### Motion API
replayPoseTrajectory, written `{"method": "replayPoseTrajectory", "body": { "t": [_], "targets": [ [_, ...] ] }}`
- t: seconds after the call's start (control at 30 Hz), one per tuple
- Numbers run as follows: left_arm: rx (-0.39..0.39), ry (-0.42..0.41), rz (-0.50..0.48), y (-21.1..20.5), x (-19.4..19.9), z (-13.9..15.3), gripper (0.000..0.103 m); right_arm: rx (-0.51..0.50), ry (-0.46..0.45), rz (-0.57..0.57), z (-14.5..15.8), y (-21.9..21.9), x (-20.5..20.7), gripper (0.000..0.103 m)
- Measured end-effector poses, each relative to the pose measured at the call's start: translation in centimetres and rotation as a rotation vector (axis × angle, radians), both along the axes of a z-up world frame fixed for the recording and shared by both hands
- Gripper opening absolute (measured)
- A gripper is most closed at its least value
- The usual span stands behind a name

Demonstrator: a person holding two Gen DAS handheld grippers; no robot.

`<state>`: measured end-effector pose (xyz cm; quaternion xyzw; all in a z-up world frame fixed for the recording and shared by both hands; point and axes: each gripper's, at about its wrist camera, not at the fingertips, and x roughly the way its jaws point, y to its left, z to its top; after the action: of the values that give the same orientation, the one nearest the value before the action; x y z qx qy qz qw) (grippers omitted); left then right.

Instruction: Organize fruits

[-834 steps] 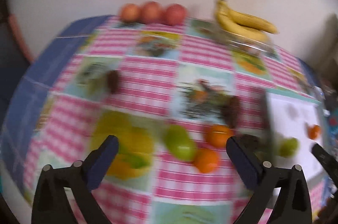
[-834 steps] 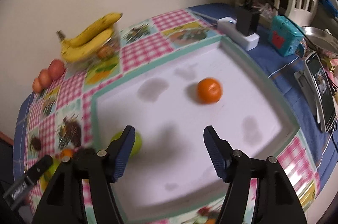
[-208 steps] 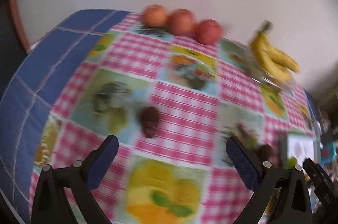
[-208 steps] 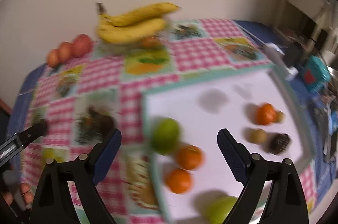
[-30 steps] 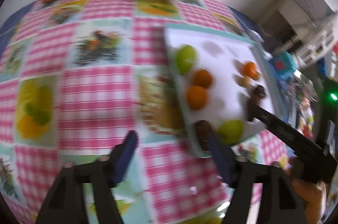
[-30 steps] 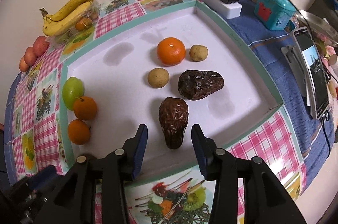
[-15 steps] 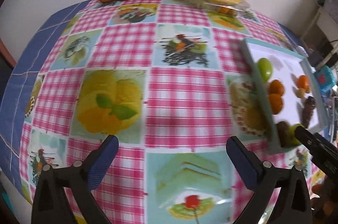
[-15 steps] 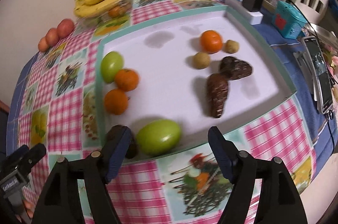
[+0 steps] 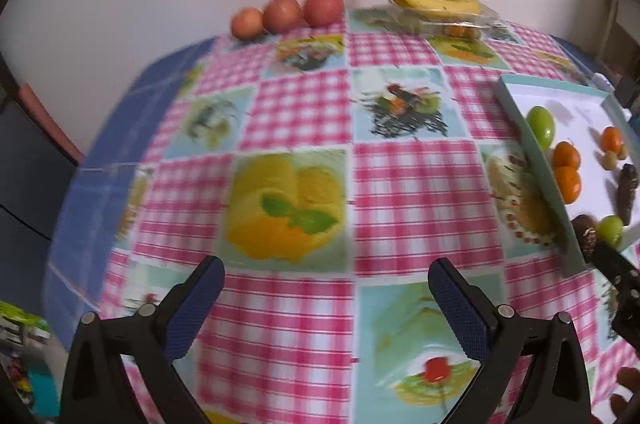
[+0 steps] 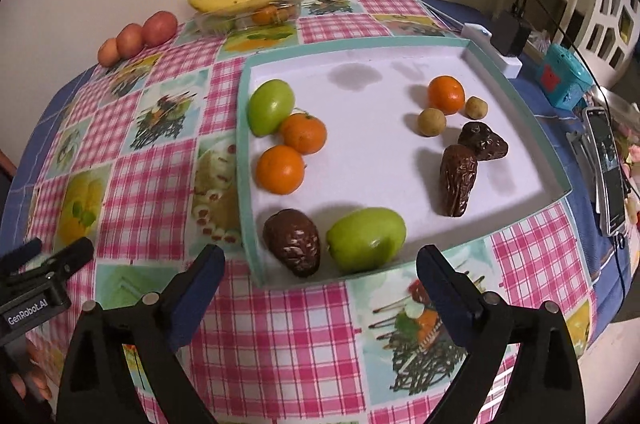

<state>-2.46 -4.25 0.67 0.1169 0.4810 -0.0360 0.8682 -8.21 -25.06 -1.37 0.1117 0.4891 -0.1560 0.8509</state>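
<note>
Both dark wrinkled dates (image 10: 294, 248) left the bench for the shallow teal-rimmed white tray (image 10: 520, 104); left tongs (image 9: 326, 298) released, right tongs (image 10: 320, 274) opening, empty. Sorting seems finished; next, probably withdraw toward six o'clock.

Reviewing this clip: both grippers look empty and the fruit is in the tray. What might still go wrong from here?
1. The green fruit and dark fruit lie against the tray's near wall, just ahead of the opening, empty right gripper; a forward move might bump them.
2. The oranges rest loose and could roll if the tray is jolted.
3. The left gripper hangs open over bare tablecloth, so it poses little risk.
</note>
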Motion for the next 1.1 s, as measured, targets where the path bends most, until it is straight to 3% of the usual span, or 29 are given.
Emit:
{"method": "replayPoseTrajectory", "body": {
  "t": [0.1,0.3,0.77,1.1],
  "targets": [
    [-0.028,-0.003,0.012,0.9,-0.4,0.7,0.103,-0.026,-0.011,0.017,0.4,0.8,-0.1,0.097],
    [0.033,-0.022,0.083,1.9,-1.0,1.2,0.103,-0.052,-0.048,0.037,1.3,1.8,-0.1,0.097],
    [0.021,0.085,0.129,3.2,-0.3,-0.6,0.103,-0.077,-0.013,0.089,0.7,3.1,0.6,0.097],
    [0.013,0.101,0.116,3.0,-0.2,-0.9,0.103,-0.063,-0.002,0.088,0.4,3.0,0.7,0.097]
  ]
}}
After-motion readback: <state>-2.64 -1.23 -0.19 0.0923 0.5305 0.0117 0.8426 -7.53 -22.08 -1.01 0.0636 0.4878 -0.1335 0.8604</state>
